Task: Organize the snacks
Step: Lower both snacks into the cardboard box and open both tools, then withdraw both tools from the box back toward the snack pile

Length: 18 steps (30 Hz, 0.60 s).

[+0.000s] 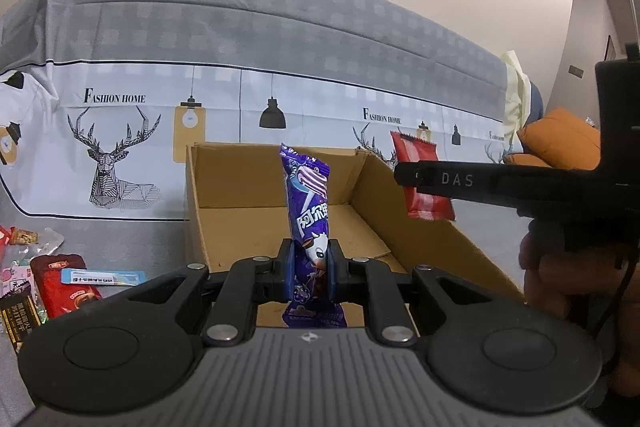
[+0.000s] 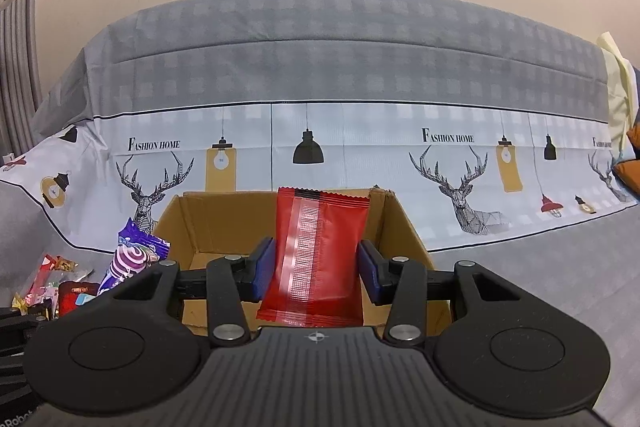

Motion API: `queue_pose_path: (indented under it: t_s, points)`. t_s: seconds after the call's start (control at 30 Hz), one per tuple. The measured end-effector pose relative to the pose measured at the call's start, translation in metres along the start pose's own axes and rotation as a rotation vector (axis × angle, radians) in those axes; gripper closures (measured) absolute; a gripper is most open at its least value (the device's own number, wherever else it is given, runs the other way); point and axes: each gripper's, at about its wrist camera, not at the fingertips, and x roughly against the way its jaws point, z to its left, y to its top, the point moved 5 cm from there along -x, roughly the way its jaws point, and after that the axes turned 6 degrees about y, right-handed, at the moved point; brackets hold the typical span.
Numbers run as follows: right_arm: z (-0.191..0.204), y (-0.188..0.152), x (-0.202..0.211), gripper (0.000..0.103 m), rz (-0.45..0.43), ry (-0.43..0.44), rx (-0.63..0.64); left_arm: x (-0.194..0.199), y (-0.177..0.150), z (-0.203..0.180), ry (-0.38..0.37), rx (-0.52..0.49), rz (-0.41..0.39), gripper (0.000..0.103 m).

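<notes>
over the open cardboard box (image 1: 224, 195), a purple candy packet (image 1: 308, 203) stands upright, pinched low down between the blue pads of the left gripper (image 1: 310, 269). just to its right, a red snack packet (image 2: 316, 255) hangs over the same box between the pads of the right gripper (image 2: 316, 269); a gap shows on its right side, so whether the jaws press it is unclear. more loose snacks (image 1: 44, 279) lie on the grey cloth left of the box. a deer-print sheet (image 2: 320, 131) drapes behind.
</notes>
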Motion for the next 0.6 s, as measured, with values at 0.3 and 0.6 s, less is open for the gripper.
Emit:
queue_pose_path:
  t_s: [0.3, 0.6]
  points:
    - [-0.023, -0.003, -0.005, 0.038, 0.033, -0.115, -0.071, -0.005, 0.002, 0.011, 0.060, 0.025, 0.021, 0.066]
    - [-0.070, -0.030, -0.023, 0.030, 0.225, -0.309, -0.164, -0.023, -0.012, 0.049, 0.112, 0.190, 0.171, 0.067]
